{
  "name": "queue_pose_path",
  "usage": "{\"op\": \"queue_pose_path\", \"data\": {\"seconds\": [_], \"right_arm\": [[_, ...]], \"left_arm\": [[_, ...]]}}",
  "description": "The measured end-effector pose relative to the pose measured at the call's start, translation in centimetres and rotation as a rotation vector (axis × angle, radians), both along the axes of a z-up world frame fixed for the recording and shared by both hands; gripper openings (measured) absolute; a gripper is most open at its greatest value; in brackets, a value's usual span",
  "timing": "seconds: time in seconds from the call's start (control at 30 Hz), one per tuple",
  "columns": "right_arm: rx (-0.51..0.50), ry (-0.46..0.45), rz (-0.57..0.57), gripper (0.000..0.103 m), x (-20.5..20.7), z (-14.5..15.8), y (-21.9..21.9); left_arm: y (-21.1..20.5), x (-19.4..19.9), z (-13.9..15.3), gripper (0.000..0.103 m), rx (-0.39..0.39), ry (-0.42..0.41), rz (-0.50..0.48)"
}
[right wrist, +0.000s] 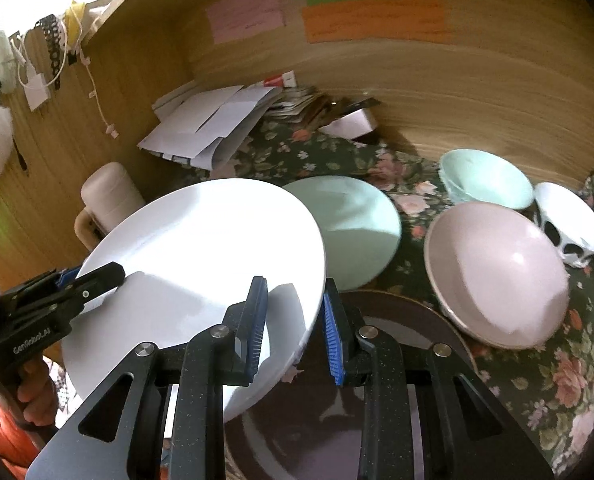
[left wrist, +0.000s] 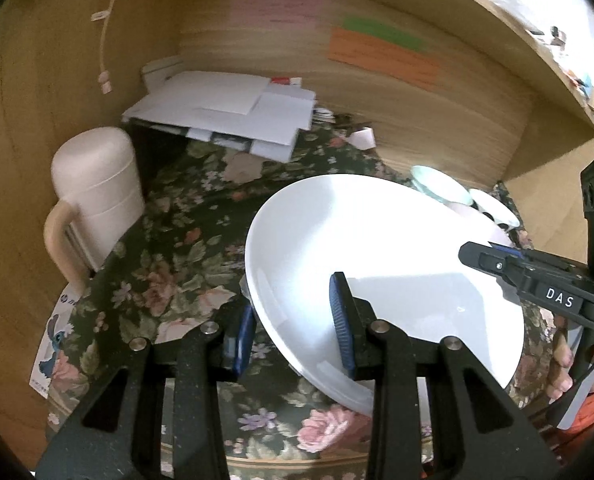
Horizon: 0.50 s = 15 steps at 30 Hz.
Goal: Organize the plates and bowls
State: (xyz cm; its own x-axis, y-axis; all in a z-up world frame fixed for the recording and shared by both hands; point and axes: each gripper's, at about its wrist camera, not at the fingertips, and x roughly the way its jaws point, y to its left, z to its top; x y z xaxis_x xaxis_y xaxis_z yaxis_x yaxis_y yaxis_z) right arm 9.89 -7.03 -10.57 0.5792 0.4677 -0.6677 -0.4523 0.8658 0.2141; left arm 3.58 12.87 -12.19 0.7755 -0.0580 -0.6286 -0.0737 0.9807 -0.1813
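Both tongs grip 1 white plate (right wrist: 201,264), tilted above the floral cloth (left wrist: 169,256). The left gripper (left wrist: 293,332) straddles its rim at 9 o'clock, jaws partly closed on it; the right gripper (right wrist: 293,320) pinches the opposite rim at 3 o'clock. A brown plate (right wrist: 409,312) lies beneath. At 1 o'clock sit a mint plate (right wrist: 357,224), pink bowl (right wrist: 501,272), mint bowl (right wrist: 489,180) and spotted bowl (right wrist: 573,224). At 10 o'clock stands a cream jug (left wrist: 97,188); papers (left wrist: 225,112) crowd the back wall.

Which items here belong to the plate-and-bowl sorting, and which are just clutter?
Job:
white plate, gripped at opposite rims by left gripper and right gripper
mint plate
brown plate
pink bowl
mint bowl
spotted bowl

Clutter:
paper pile
cream jug
sticky notes
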Motion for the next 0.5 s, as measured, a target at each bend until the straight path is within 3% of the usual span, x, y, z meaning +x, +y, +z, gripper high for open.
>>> {"op": "queue_pose_path", "data": {"seconds": [0.5], "right_arm": [[0.042, 0.003, -0.092, 0.024, -2.4, -0.9, -5.4]], "left_arm": [[-5.2, 0.1, -0.1, 0.034, 0.023, 0.006, -0.072]]}}
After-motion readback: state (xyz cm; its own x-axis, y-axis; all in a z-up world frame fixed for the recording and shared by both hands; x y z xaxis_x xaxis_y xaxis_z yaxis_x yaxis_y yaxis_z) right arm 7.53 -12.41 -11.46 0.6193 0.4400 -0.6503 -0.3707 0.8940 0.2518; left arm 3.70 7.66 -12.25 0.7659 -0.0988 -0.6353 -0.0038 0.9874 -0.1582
